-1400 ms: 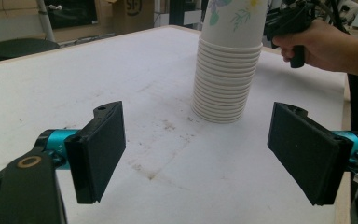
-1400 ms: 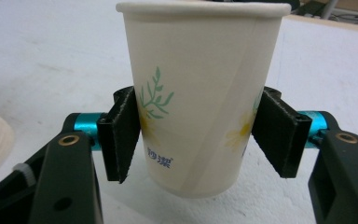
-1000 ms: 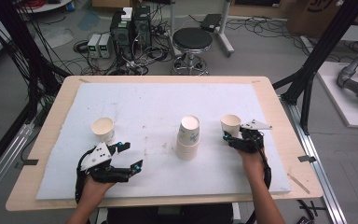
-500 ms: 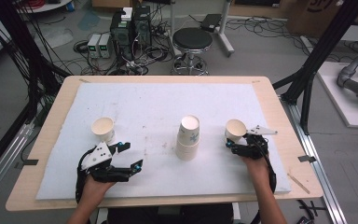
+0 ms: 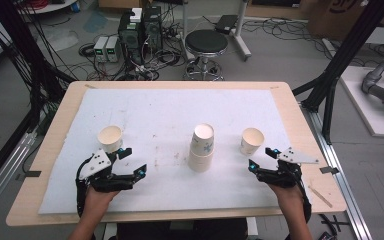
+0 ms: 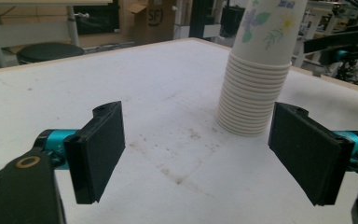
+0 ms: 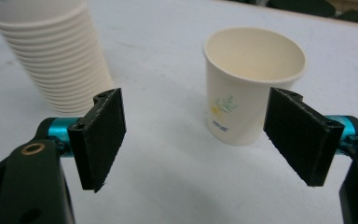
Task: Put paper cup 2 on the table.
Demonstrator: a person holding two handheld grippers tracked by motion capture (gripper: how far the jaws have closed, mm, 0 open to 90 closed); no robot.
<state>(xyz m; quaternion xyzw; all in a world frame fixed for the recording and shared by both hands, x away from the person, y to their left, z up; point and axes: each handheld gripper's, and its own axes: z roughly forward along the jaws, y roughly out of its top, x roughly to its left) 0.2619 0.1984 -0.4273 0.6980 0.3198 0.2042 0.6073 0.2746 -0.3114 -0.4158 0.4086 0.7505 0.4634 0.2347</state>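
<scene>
A wooden table (image 5: pixel 50 135) stands in a workshop, its top almost wholly covered by a white foam sheet (image 5: pixel 160 115) that carries faint brown smudges near its middle. Beyond the far edge, on a grey floor, are a round black stool (image 5: pixel 206 42), a cluster of electronic boxes (image 5: pixel 139 27) with tangled cables, and black metal frame posts at both sides. Three groups of paper cups stand upright on the sheet. Near the middle is a tall stack of nested cups (image 5: pixel 201 148), white with a small floral print on the topmost one; its ribbed rims show clearly in the left gripper view (image 6: pixel 256 70). To the left stands a single cup (image 5: pixel 110 138), open end up, and from above it looks empty. To the right stands another single cup (image 5: pixel 252 141), cream inside with a small leaf print on its side; the right gripper view (image 7: pixel 251 84) looks into it and nothing is inside. A person's hands come in from the near edge. The left gripper (image 5: pixel 128 162) sits just in front of the left cup, its jaws spread wide with nothing between them. The right gripper (image 5: pixel 262 159) sits just in front of the right cup, jaws likewise spread wide, apart from the cup.
</scene>
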